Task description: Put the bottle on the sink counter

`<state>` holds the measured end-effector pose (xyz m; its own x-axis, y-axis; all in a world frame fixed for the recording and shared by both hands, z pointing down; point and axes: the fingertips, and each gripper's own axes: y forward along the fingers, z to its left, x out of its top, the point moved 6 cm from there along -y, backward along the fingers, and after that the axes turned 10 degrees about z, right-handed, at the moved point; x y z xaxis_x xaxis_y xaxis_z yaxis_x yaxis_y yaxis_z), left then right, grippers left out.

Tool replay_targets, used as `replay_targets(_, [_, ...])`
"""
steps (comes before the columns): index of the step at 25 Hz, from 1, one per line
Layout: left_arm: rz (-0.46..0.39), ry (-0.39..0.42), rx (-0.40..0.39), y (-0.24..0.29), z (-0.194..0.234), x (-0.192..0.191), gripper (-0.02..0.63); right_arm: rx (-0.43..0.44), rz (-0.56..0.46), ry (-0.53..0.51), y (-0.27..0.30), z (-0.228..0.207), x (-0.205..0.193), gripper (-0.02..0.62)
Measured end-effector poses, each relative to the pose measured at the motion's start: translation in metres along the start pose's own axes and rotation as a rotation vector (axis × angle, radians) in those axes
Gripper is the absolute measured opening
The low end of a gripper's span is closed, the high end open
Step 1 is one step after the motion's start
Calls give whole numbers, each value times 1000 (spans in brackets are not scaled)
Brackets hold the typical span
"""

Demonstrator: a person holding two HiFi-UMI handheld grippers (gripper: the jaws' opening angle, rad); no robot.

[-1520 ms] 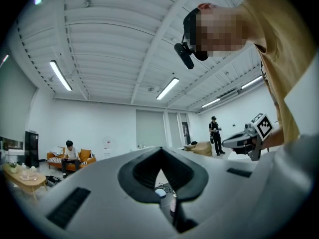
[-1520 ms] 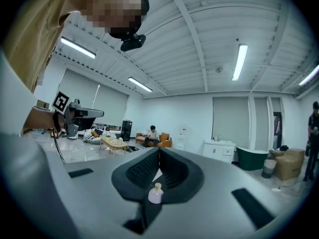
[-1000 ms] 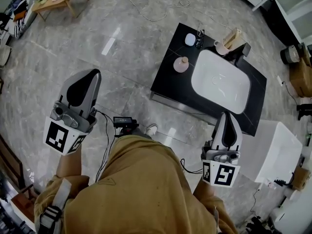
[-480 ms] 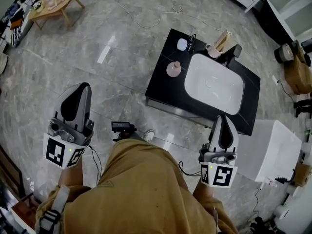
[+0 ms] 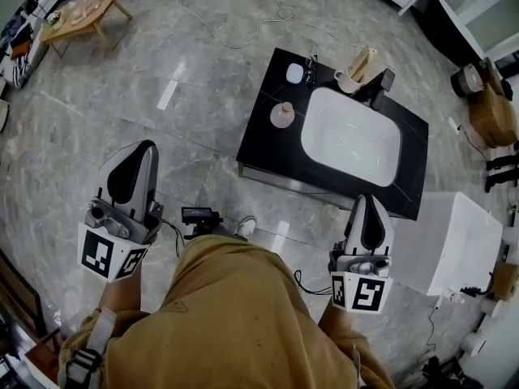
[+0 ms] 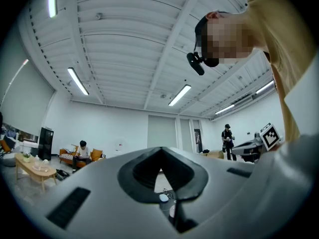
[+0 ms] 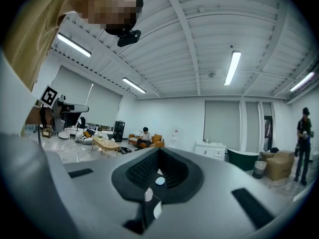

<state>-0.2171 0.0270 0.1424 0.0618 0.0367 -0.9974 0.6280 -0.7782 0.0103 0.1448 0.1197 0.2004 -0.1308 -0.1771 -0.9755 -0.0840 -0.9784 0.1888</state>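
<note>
A small pinkish bottle (image 5: 281, 114) stands upright on the black sink counter (image 5: 263, 140), left of the white basin (image 5: 350, 138). Both grippers hover over the floor well short of the counter, one on each side of my tan-clad body. My left gripper (image 5: 134, 154) is shut and holds nothing; in its own view the left gripper (image 6: 160, 151) points out level into the room. My right gripper (image 5: 370, 205) is also shut and empty, near the counter's front right corner. The right gripper (image 7: 158, 152) shows its jaws closed together in its own view.
A white dish (image 5: 294, 73) and a cup with wooden sticks (image 5: 353, 75) sit at the counter's back. A white box (image 5: 450, 245) stands right of it. A black device (image 5: 200, 215) and cables (image 5: 243, 27) lie on the marble floor. A wooden table (image 5: 81, 14) is far left.
The head view has shifted, so the counter sits slightly further up and left in the picture. Both grippers stay shut and almost where they were.
</note>
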Motion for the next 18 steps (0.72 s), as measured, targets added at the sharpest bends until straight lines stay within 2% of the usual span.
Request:
replay_targets(9, [3,-17,-35,8,-4,-3,3,-7,1,1,-1,0,0,5])
replay_targets(18, [17,-12,-12,5,0,-6,3,15,10,1,4,1,-2,5])
